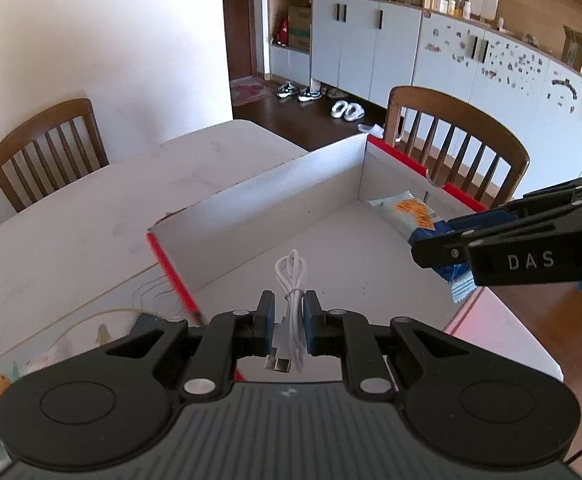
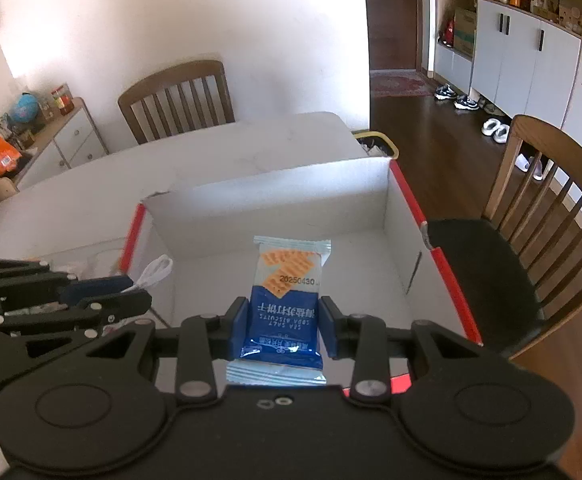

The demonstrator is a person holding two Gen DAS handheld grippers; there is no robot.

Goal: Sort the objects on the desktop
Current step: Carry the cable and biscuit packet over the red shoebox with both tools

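Note:
My left gripper is shut on a coiled white USB cable, held over the open white cardboard box with red edges. The cable's plug hangs near the camera. My right gripper is shut on a blue and white biscuit packet and holds it above the same box. In the left wrist view the right gripper comes in from the right with the packet sticking out of it. In the right wrist view the left gripper shows at the left with the cable's loop.
The box stands on a white table near its right edge. Wooden chairs stand at the far side and right side. A yellow-rimmed bin sits on the floor behind the table. Illustrated paper lies left of the box.

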